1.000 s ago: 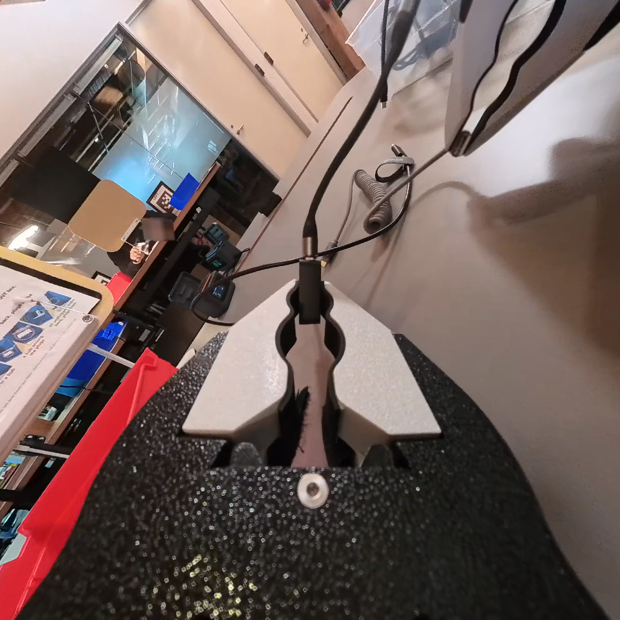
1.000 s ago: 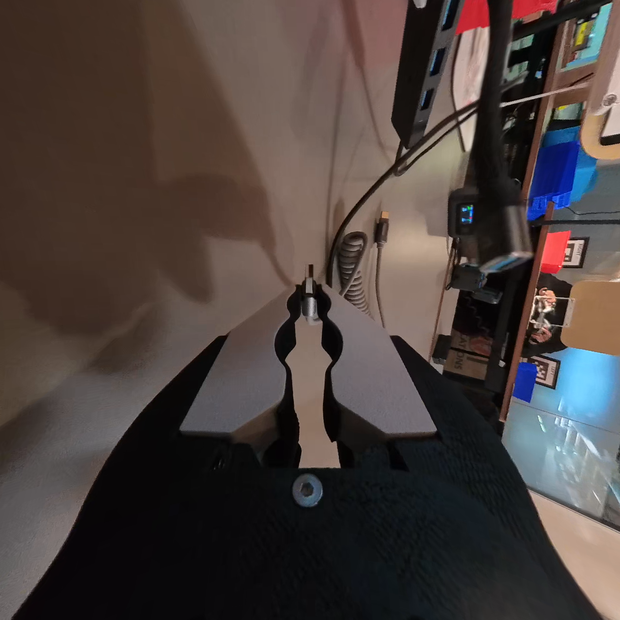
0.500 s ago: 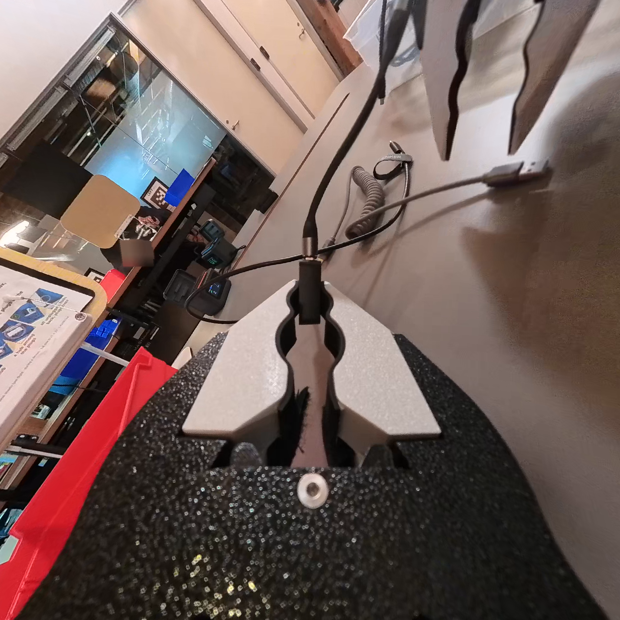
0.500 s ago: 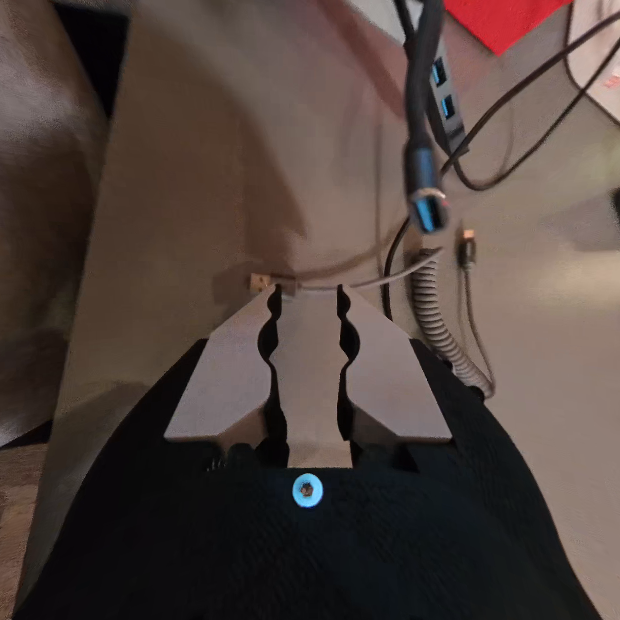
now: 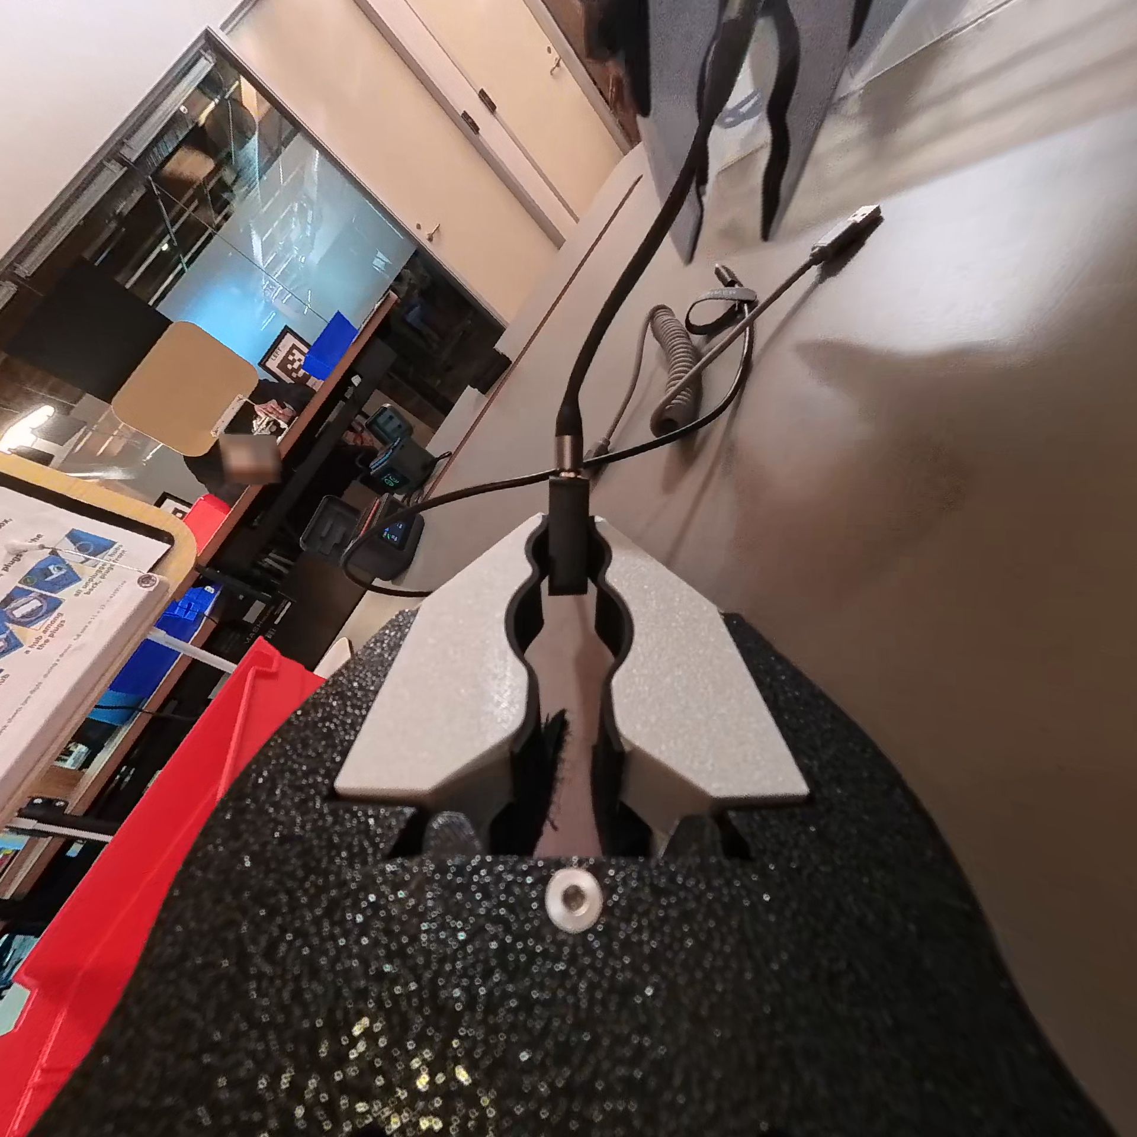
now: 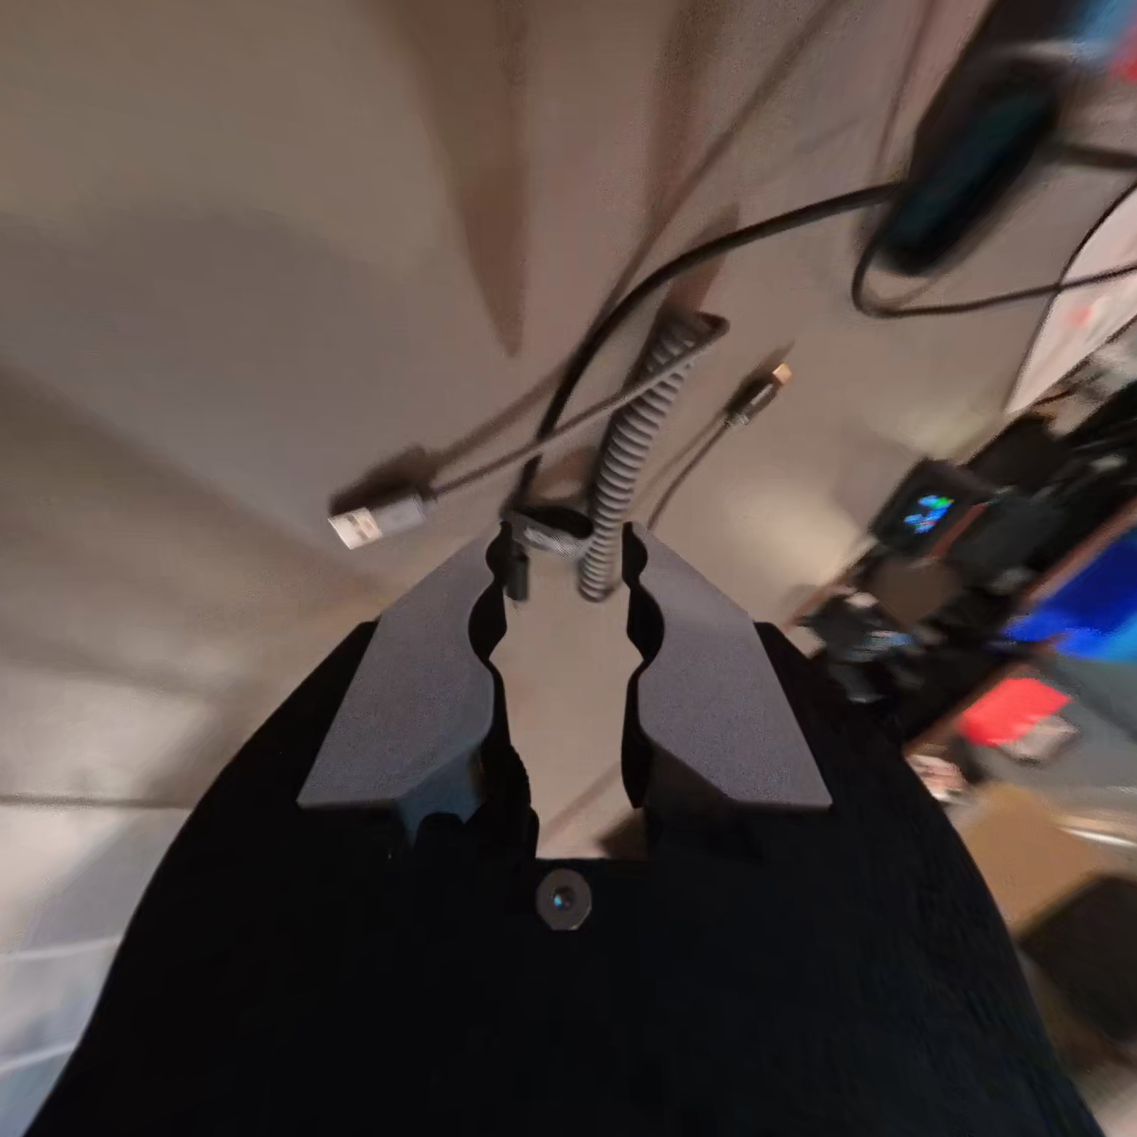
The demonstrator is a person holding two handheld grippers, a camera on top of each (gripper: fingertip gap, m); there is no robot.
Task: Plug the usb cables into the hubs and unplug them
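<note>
Risk, hub: I'm pinching the black hub (image 5: 566, 541) end-on in my left gripper (image 5: 566, 554), at frame centre; judging by that narrow bite, a sideways push from a plug could twist it loose.
Risk, cables: the black cable (image 5: 621, 295) plugged into the hub arcs toward the upper frame, crossing the others; I'd guess a snag drags the hub.
Risk, blur: my right view is smeared, so aim is poor.
Silver plug: the silver USB-A plug (image 6: 375, 523) lies flat on the table (image 6: 184, 307), left of centre, cable trailing right.
Right gripper: my right gripper (image 6: 566, 541) is spread, holding nothing, tips just beside the grey coiled cable (image 6: 627, 455).
Beyond: a small gold-tipped plug (image 6: 763, 387) upper right.
</note>
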